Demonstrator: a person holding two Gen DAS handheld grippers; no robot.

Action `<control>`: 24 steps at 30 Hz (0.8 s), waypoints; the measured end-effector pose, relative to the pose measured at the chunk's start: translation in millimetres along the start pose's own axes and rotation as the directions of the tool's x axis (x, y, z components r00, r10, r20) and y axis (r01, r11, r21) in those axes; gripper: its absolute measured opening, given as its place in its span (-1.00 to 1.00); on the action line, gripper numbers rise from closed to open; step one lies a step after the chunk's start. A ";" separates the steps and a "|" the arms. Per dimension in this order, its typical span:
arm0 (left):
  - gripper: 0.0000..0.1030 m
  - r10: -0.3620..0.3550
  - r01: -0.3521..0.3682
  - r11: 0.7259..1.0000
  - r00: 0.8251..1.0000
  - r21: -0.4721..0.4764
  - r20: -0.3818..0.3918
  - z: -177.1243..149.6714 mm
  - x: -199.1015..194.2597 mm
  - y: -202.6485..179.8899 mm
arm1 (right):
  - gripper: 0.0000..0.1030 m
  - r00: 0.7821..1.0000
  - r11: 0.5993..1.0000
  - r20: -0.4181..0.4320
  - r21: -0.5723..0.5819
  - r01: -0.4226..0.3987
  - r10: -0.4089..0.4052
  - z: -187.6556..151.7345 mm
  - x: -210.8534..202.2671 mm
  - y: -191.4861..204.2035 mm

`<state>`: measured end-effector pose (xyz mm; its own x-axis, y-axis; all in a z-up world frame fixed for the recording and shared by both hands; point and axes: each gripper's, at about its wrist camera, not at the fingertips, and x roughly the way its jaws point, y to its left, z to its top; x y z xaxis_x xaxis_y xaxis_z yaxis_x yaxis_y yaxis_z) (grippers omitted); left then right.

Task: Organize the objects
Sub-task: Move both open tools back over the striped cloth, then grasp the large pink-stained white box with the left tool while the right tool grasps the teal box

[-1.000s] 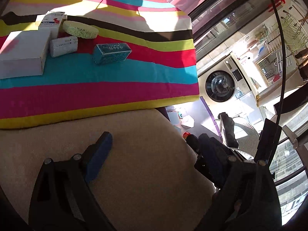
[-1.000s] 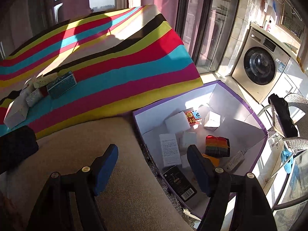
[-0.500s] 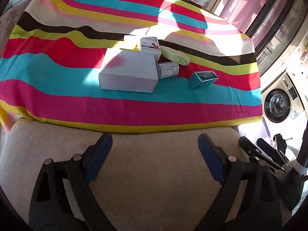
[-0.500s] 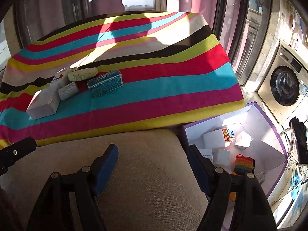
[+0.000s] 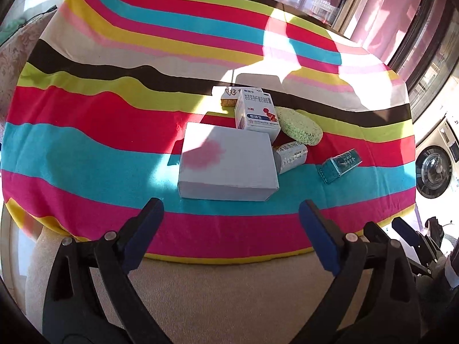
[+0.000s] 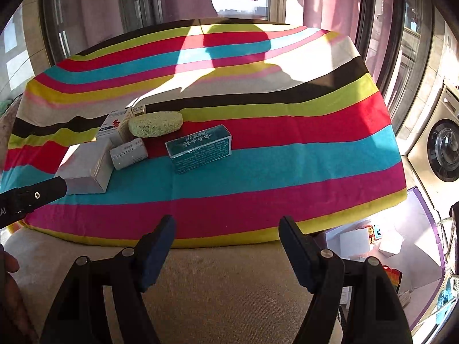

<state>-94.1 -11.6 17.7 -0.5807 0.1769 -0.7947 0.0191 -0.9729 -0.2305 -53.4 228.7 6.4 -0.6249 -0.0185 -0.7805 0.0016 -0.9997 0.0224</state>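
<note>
On the striped cloth (image 5: 86, 149) lies a cluster of objects. A large white box (image 5: 228, 163) (image 6: 86, 169) is nearest, with a white medicine carton (image 5: 256, 110) (image 6: 112, 124), a green sponge (image 5: 299, 126) (image 6: 156, 123) and a small silver box (image 5: 291, 156) (image 6: 129, 153) behind it. A teal box (image 5: 340, 164) (image 6: 200, 147) lies apart to the right. My left gripper (image 5: 231, 213) hangs in front of the white box, jaws opening, nothing between them. My right gripper (image 6: 226, 229) is open and empty, short of the teal box.
A beige cushion (image 6: 223, 286) runs under both grippers. A purple-edged white bin (image 6: 401, 240) with several small boxes sits low at the right. A washing machine (image 6: 441, 154) stands beyond it. Windows and pink curtains close off the far side.
Both views have swung left from the bin and the washing machine onto the striped cloth. The cluster of boxes now sits centred ahead of the left gripper, whose jaws stand wider.
</note>
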 end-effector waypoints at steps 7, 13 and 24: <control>0.92 0.058 -0.057 0.998 0.998 0.034 -0.037 13.0 23.5 -10.4 | 0.52 1.000 1.000 0.023 0.011 -0.020 0.019 15.7 9.2 0.4; 0.92 0.100 -0.098 0.995 0.991 0.030 -0.090 21.1 48.1 -7.7 | 0.54 0.999 0.999 0.044 -0.015 -0.030 0.031 29.1 19.4 8.6; 0.90 0.145 -0.140 0.986 0.988 0.094 -0.046 13.2 66.8 -12.6 | 0.59 0.998 0.997 0.033 -0.056 -0.060 0.061 48.6 43.4 19.1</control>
<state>-143.9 10.6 -25.0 -0.5335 0.0409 -0.8448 0.0237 -0.9977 -0.0633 -118.5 209.5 3.4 -0.6488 -0.0795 -0.7568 0.0826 -0.9960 0.0339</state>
